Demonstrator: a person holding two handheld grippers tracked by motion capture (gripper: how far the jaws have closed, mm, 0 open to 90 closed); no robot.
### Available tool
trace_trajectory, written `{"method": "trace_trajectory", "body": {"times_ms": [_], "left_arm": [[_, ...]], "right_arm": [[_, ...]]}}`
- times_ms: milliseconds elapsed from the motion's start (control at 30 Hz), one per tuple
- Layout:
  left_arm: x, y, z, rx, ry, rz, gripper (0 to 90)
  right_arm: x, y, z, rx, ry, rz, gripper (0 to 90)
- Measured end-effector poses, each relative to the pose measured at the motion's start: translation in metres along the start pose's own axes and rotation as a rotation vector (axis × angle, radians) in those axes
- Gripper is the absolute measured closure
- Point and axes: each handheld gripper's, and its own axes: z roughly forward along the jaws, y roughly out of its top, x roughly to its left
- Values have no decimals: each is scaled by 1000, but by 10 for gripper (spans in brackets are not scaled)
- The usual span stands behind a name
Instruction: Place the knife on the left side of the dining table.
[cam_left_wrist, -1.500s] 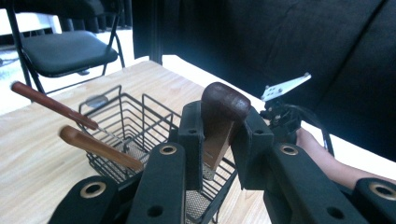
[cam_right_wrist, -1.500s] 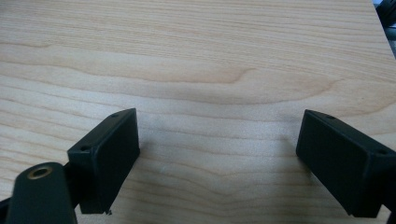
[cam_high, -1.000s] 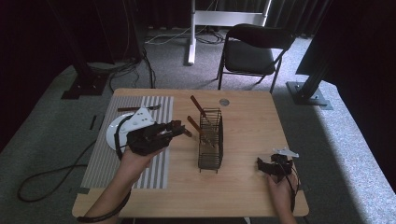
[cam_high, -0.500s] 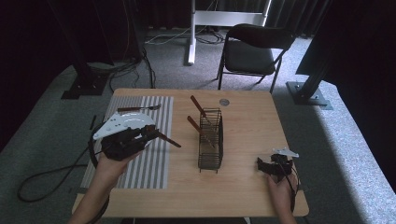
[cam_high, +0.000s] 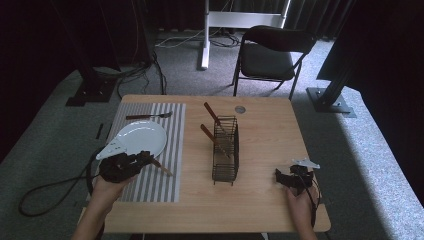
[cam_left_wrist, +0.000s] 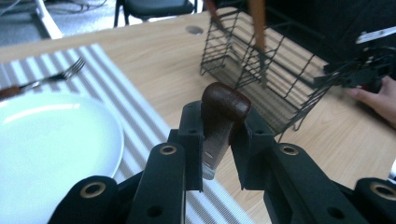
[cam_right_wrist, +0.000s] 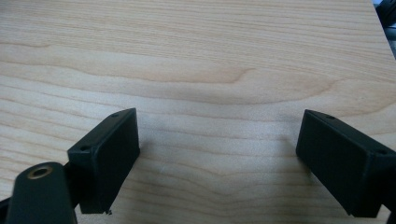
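Knife (cam_left_wrist: 219, 126) blade hidden — between the clamping jaws.

The room is dim, and the far left and far right fall into near black. Soft daylight comes in from the far right, lighting a pale band of carpet (cam_high: 350, 145) and the wooden table (cam_high: 270, 150), which is evenly lit without hard glare. The wire rack (cam_high: 225, 150) casts only a faint shadow. The high view is soft and grainy. In the left gripper view the near black parts are blurred; the white plate (cam_left_wrist: 51, 144) looks washed out. The right gripper view is sharp on the wood grain.
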Motion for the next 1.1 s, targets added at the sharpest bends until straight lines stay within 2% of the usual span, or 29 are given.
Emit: {"method": "trace_trajectory", "body": {"times_ms": [200, 367, 500, 633, 767, 867, 900, 967, 1000, 1100], "left_arm": [[10, -10, 6, 12, 5, -31, 751], [14, -12, 4, 16, 3, -48, 750], [21, -19, -2, 20, -4, -91, 748], [31, -30, -8, 30, 25, -138, 745], [36, -39, -11, 37, 47, -159, 746], [42, -48, -14, 30, 62, -207, 725], [46, -54, -15, 20, 70, -235, 720], [47, -57, -15, 20, 79, -244, 698], [50, -61, -15, 23, 96, -257, 686], [53, -66, -14, 20, 104, -273, 658]], "right_arm": [[0, 0, 0, 0, 0, 0, 126], [0, 0, 0, 0, 0, 0, 126], [0, 0, 0, 0, 0, 1, 126], [0, 0, 0, 1, 0, 1, 126], [0, 0, 0, 1, 0, 1, 126], [0, 0, 0, 1, 0, 2, 126], [0, 0, 0, 1, 0, 2, 126], [0, 0, 0, 1, 0, 2, 126], [0, 0, 0, 1, 0, 2, 126], [0, 0, 0, 1, 0, 2, 126]]}}
